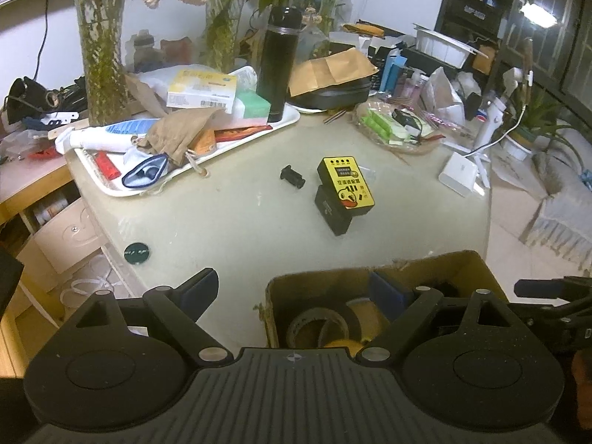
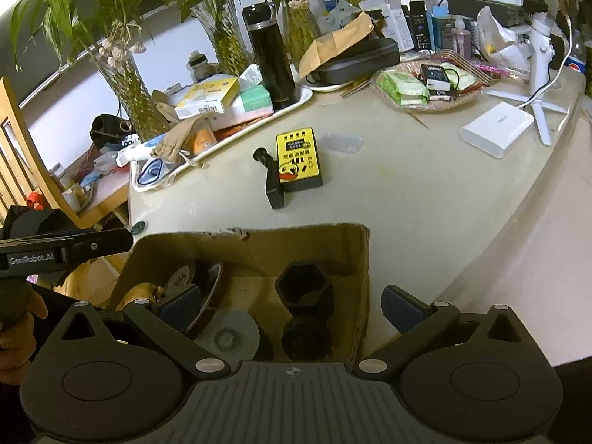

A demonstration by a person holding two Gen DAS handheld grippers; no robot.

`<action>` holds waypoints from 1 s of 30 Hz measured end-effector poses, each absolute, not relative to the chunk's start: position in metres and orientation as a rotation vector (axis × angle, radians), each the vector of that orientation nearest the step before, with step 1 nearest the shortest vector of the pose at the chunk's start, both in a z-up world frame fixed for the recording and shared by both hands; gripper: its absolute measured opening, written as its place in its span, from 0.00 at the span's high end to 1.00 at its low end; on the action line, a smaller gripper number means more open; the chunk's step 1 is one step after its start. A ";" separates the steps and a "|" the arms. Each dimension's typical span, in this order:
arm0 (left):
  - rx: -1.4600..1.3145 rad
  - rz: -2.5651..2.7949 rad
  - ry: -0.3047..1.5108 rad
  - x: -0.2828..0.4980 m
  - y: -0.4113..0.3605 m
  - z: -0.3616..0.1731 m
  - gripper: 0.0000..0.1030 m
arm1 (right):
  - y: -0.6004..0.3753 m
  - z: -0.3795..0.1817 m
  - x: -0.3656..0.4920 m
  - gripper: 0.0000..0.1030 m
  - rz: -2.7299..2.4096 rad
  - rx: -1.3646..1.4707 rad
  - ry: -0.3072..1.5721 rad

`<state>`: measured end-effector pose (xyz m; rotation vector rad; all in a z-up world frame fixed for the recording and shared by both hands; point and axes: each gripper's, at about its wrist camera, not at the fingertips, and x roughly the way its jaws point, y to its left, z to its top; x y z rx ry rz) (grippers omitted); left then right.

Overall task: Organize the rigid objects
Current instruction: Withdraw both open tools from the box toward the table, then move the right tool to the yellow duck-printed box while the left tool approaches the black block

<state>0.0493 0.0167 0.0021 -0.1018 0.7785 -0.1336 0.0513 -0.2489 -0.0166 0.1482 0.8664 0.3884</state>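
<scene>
An open cardboard box (image 1: 425, 264) stands at the table's near edge, holding tape rolls (image 1: 318, 327), a black hexagonal piece (image 2: 305, 285), a round black piece (image 2: 305, 338) and a grey disc (image 2: 227, 333). Farther out on the table a yellow gadget box (image 1: 346, 185) leans on a black block (image 1: 331, 211), with a small black cylinder (image 1: 292, 177) beside it. My left gripper (image 1: 292, 290) is open, straddling the box's left wall, nothing pressed. My right gripper (image 2: 292, 307) is open too, one finger (image 2: 181, 305) in the box, the other outside its right wall.
A white tray (image 1: 111, 188) of clutter with a tall black flask (image 1: 277, 63) fills the back left. Glass vases (image 1: 101, 55) with plants stand behind. A woven plate of packets (image 2: 425, 85), a white power brick (image 2: 495, 129) and a white stand (image 2: 540, 74) lie right. A black disc (image 1: 137, 248) sits at the table's left edge.
</scene>
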 end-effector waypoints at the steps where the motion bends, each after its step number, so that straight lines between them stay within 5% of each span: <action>1: -0.096 -0.137 0.779 0.051 0.016 0.002 0.13 | -0.249 -0.016 0.053 0.00 0.389 0.144 0.864; 30: 0.019 -0.186 0.804 0.120 0.014 -0.004 0.13 | -0.229 -0.013 0.146 0.00 0.405 -0.003 0.814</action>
